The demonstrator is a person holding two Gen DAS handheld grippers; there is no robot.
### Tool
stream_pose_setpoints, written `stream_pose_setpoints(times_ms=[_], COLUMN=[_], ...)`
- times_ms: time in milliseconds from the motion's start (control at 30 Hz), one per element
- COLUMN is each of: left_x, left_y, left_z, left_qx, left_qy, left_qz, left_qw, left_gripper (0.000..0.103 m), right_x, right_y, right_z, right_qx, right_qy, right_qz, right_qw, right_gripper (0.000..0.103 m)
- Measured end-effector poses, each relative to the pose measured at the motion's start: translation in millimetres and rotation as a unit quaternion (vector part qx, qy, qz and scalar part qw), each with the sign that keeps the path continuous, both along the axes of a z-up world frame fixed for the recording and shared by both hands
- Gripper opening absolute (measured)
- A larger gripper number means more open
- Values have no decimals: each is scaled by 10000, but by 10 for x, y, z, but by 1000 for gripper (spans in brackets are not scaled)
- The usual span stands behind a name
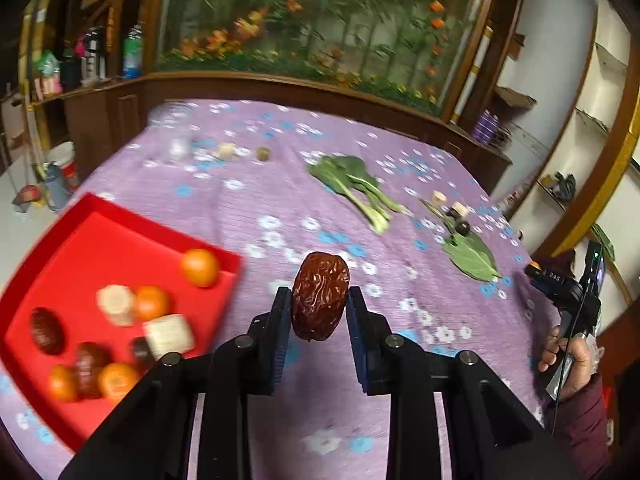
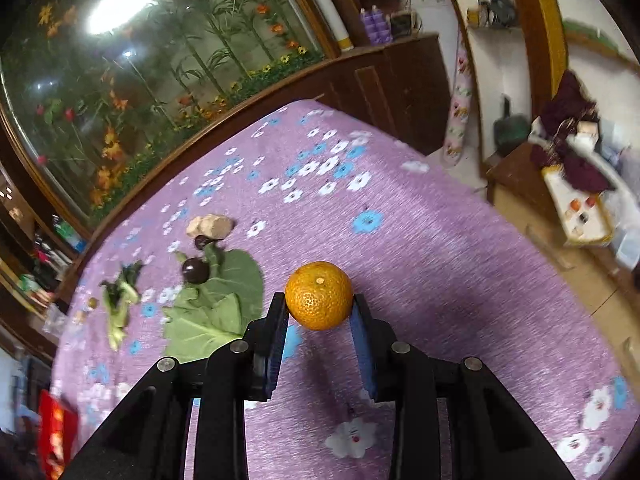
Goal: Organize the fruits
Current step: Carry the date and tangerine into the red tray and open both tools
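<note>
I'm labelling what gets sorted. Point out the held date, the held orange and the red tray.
date (image 1: 320, 296), left wrist view, its wrinkled middle.
orange (image 2: 319, 295), right wrist view, centre of its peel.
red tray (image 1: 120, 236), left wrist view, bare floor.

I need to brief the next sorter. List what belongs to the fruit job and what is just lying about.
Belongs to the job:
- red date held in the left gripper
- orange held in the right gripper
- red tray with oranges, dates and pale pieces in it
- dark round fruit on the cloth

Lying about:
- leafy greens
- big green leaf
</note>
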State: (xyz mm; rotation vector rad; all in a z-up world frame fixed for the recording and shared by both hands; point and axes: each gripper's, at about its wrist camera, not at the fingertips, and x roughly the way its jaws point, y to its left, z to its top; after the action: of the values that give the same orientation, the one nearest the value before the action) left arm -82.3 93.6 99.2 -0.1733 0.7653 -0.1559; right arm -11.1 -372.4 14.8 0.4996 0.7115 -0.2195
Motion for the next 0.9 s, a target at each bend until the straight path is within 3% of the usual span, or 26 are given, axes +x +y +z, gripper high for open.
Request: stream_pose_setpoints(times_ms=[67, 167, 367, 600, 900], left_x=[-95, -222, -343, -519, -645], left_y=[136, 363, 865, 1433, 1966], left_z=[71, 137, 46, -44, -201], left_qx=[87, 176, -197, -415, -507], left_qy=[-121, -298, -219, -138, -83], left_qz=[130, 362, 750, 1307, 1796], left_qw=[9998, 9987, 9968, 9905, 9824], left_gripper=[26, 27, 27, 27, 27], right_x=[-15, -104, -287, -273, -261], right_y=[35, 62, 450, 1318, 2635], right_z=[40, 113, 466, 891, 949], right_qx=[-342, -268, -433, -692, -788], right_qy=[87, 108, -102, -476, -507], right_qz=[-135, -74, 338, 1175, 2570], right_qw=[9993, 9996, 9984, 9895, 9618], right_gripper=[33, 33, 34, 34, 34])
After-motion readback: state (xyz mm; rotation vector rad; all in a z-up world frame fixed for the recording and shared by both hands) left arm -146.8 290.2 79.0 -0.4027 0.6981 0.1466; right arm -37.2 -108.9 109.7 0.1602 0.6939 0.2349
